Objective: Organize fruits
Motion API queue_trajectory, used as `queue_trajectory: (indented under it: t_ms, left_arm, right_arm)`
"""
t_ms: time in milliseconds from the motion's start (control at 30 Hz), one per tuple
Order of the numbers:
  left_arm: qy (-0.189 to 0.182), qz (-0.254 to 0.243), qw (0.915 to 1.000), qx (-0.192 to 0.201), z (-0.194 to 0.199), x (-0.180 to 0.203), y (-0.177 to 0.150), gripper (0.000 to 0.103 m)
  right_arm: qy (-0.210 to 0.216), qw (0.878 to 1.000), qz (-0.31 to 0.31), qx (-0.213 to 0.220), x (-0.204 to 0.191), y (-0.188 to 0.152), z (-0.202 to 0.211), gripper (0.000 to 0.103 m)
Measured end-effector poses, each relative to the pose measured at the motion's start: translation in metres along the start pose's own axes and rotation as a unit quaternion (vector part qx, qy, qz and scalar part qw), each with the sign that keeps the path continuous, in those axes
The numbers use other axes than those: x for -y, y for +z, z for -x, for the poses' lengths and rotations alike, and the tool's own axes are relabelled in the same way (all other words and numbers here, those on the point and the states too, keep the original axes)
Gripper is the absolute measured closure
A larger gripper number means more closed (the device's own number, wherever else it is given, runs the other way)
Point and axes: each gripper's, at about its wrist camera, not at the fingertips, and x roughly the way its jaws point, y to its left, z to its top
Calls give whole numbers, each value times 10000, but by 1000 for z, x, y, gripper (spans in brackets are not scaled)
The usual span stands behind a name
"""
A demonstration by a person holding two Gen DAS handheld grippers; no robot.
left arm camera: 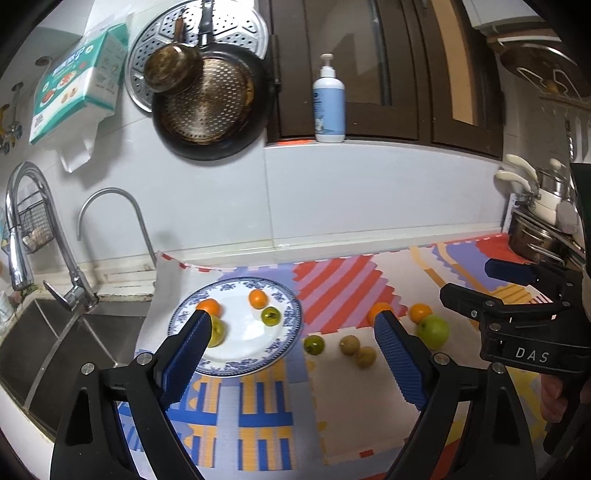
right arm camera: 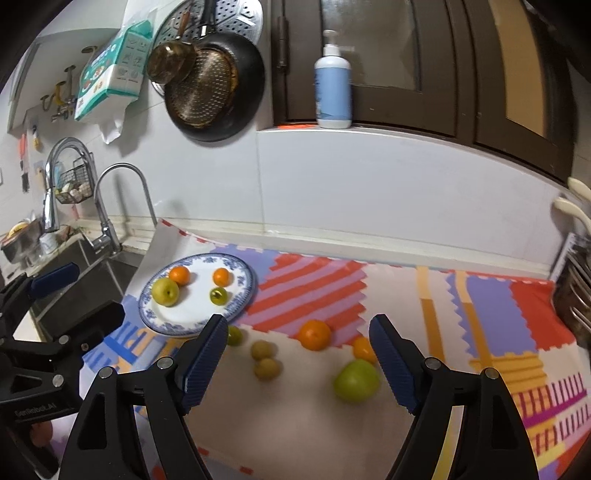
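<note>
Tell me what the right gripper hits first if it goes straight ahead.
Likely the two small tan fruits on the mat, between the open right gripper fingers; the orange lies just beyond. Depth is uncertain.

1. This is a home kitchen, lived-in and a little worn.
2. A steel sink (left arm camera: 55,332) sits at the left, with two chrome faucets (left arm camera: 22,229) rising over it and a wire basket (right arm camera: 75,181) hung nearby.
3. On the white tiled wall (left arm camera: 332,192) hang a dark frying pan (left arm camera: 210,107), a small brass pot (left arm camera: 171,66) and a perforated steamer tray (left arm camera: 225,22).
4. A pack of paper towels (left arm camera: 81,77) hangs beside them.
5. A pump bottle (left arm camera: 328,107) stands on the sill of a dark-framed window (left arm camera: 406,74).
6. Stacked steel pots (left arm camera: 543,221) stand at the right.
7. The desk carries a colourful patterned mat (right arm camera: 498,314) and a blue-and-white plate (right arm camera: 236,291) of fruit.
</note>
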Motion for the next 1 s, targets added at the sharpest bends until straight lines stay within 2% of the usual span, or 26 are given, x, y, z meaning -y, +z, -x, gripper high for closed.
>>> queue_trajectory:
  t_ms: [233, 500, 933, 1000]
  left_arm:
    - [-172, -276, 9995, 31, -6, 21, -7, 13]
    - [-483, -466, 9975, -199, -30, 40, -19, 14]
    - [-914, -372, 9899, -1016, -94, 58, -40, 36]
    - [-976, -335, 9885, -1108, -101, 60, -43, 36]
  right_arm:
    - [-167, 9997, -89, -135, 19, -16, 2, 24]
    - [-225, 9990, -162, -356, 35, -29, -8, 24]
    - [-79, 9950, -411, -907, 60, -50, -55, 25]
    - [-36, 9944, -441, -963, 62, -52, -61, 28]
